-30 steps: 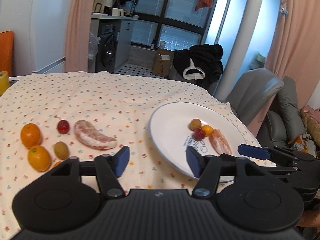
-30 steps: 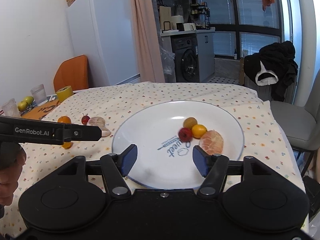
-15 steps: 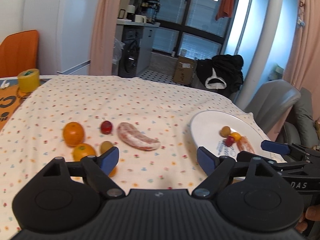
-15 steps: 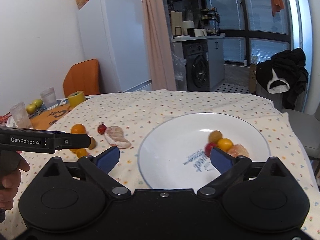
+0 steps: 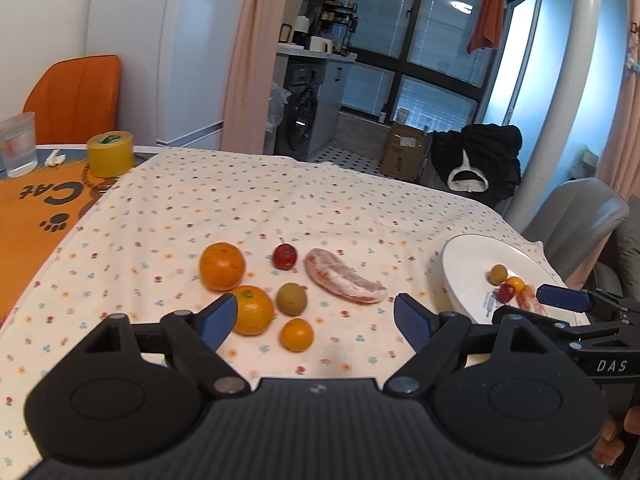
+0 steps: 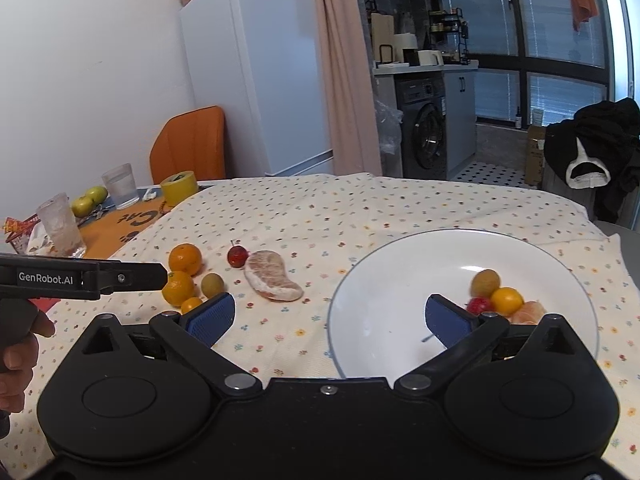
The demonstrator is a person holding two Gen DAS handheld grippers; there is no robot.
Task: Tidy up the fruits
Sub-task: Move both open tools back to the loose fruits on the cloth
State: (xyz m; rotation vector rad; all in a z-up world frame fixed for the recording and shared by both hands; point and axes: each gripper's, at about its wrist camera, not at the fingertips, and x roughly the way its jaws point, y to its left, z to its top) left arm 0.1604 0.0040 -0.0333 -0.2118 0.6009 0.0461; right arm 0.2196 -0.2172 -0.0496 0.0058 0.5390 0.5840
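the left gripper (image 5: 310, 318) is spread wide and empty over the loose fruit. it should drop low around the small orange (image 5: 296, 334), squeeze softly, then carry it to the plate (image 5: 460, 276). the right gripper (image 6: 327, 316) is spread too.

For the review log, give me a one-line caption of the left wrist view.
Open left gripper faces six loose fruits on the floral tablecloth; white plate with four fruits sits right.

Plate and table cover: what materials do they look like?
Plate: looks like glazed white ceramic, since it is glossy with window glare and printed lettering. Table cover: matte woven fabric, probably cotton, with a small floral print and soft wrinkles at its edges.
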